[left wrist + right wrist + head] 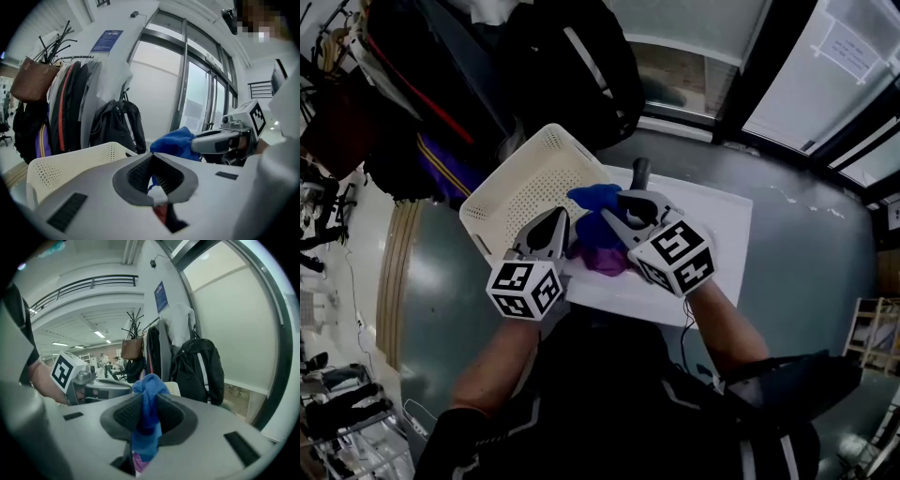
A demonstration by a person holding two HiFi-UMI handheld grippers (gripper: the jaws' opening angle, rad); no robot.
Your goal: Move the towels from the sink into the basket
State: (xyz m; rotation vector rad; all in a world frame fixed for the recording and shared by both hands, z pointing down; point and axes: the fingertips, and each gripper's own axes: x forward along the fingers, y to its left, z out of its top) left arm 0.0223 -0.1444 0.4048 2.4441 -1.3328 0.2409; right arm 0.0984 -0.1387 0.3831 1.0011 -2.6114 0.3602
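My right gripper [616, 212] is shut on a blue towel [592, 197], and the cloth bunches up between its pads [125, 414]. It holds the towel in the air at the near rim of the white perforated basket [525, 187]. Below it, a purple towel [602, 255] lies in the white sink [717, 225]. My left gripper [555, 225] hovers close on the left over the purple towel, its jaws a narrow gap apart with nothing between them. From the left gripper view the blue towel [176, 143] hangs from the right gripper [211, 143] just behind the basket [70, 164].
A coat rack with dark jackets, a black backpack [117, 126] and a brown bag [30, 84] stands right behind the basket. Glass doors [825, 75] run along the far right. Grey floor surrounds the white sink unit.
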